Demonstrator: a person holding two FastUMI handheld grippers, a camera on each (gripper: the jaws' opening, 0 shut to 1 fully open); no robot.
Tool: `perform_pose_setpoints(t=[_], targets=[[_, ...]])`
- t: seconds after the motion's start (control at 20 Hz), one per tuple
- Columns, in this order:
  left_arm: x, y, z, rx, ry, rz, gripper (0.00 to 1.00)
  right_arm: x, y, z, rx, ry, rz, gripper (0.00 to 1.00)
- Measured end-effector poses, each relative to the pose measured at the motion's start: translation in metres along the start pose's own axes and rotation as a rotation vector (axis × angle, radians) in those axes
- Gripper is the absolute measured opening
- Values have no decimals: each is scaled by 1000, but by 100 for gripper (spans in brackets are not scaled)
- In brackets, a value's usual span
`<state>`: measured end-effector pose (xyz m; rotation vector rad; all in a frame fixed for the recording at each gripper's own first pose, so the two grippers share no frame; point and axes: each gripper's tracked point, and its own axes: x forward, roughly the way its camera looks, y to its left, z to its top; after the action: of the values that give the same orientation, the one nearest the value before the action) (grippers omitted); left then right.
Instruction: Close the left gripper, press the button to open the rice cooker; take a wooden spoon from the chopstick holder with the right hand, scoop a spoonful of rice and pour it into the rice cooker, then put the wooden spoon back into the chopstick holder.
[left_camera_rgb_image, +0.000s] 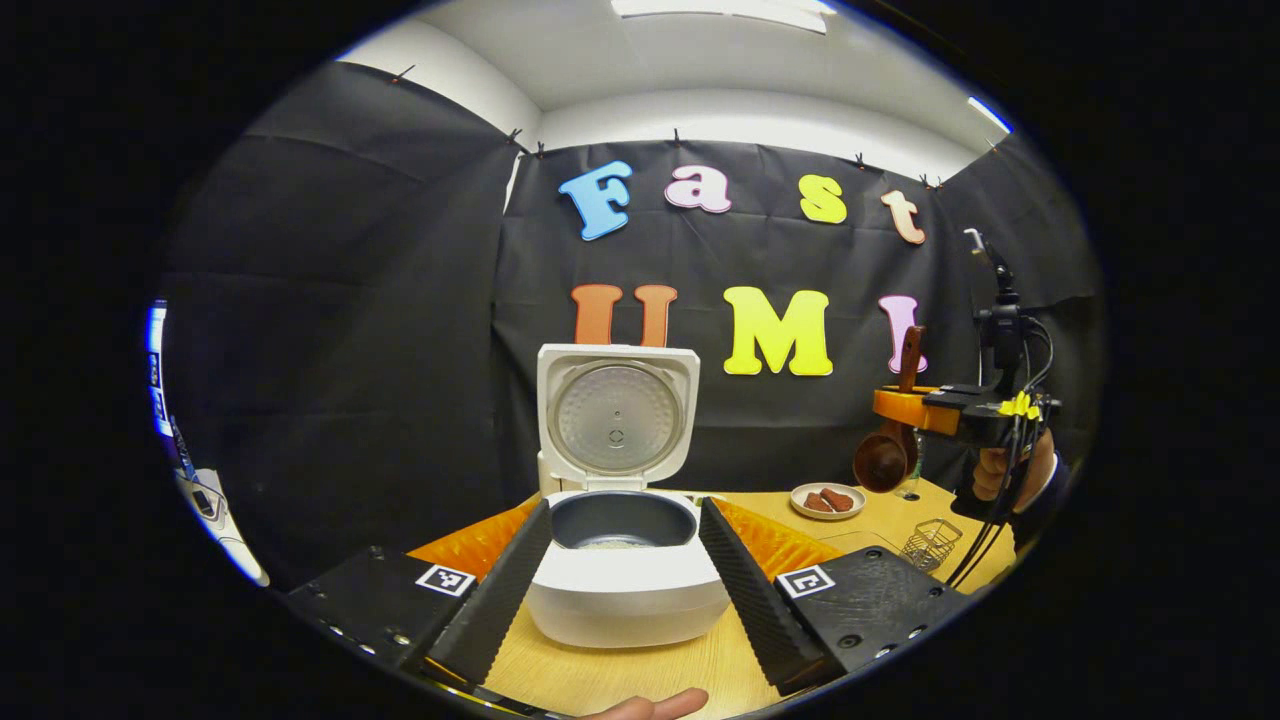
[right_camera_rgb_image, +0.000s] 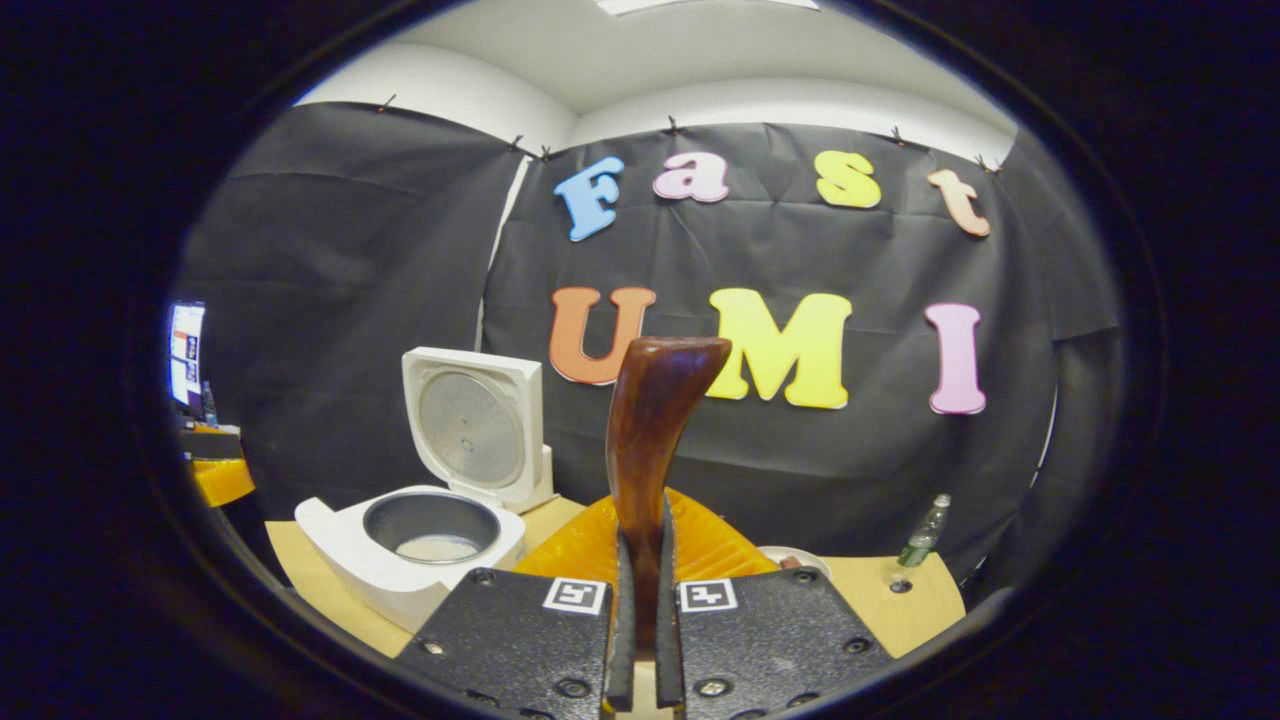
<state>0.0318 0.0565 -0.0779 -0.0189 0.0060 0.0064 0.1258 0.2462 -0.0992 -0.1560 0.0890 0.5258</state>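
— Rice cooker?
— The rice cooker (left_camera_rgb_image: 620, 560) stands on the wooden table (left_camera_rgb_image: 620, 670), lid (left_camera_rgb_image: 615, 415) upright, a little rice in the inner pot (right_camera_rgb_image: 432, 528).
— Left gripper?
— The left gripper (left_camera_rgb_image: 625, 570) has its fingers spread wide, one to each side of the cooker, gripping nothing.
— Right gripper?
— The right gripper (right_camera_rgb_image: 641, 610) is clamped on the wooden spoon (right_camera_rgb_image: 648, 440), handle up. In the left gripper view the spoon bowl hangs above a wire holder (left_camera_rgb_image: 930, 545), near a plate (left_camera_rgb_image: 828, 500).
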Motion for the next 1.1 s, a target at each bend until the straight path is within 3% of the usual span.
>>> perform_pose_setpoints(t=[0.15,0.4,0.6,0.7,0.9,1.1], targets=[[5,-16,6,3,-13,-17,95,-22,-40,-9,28,19,-48,13],[11,-35,15,11,-48,-43,94,-62,-115,-18,65,22,-198,14],[21,-37,31,13,-108,-10,94,-90,-145,-28,106,3,-268,15],[30,-49,29,-5,-108,-28,94,-94,-156,-42,137,22,-302,16],[39,-61,33,-12,-109,-51,94,-84,-165,-70,224,66,-315,16],[48,-68,44,2,-110,-62,94,-69,-179,-96,237,100,-342,17]])
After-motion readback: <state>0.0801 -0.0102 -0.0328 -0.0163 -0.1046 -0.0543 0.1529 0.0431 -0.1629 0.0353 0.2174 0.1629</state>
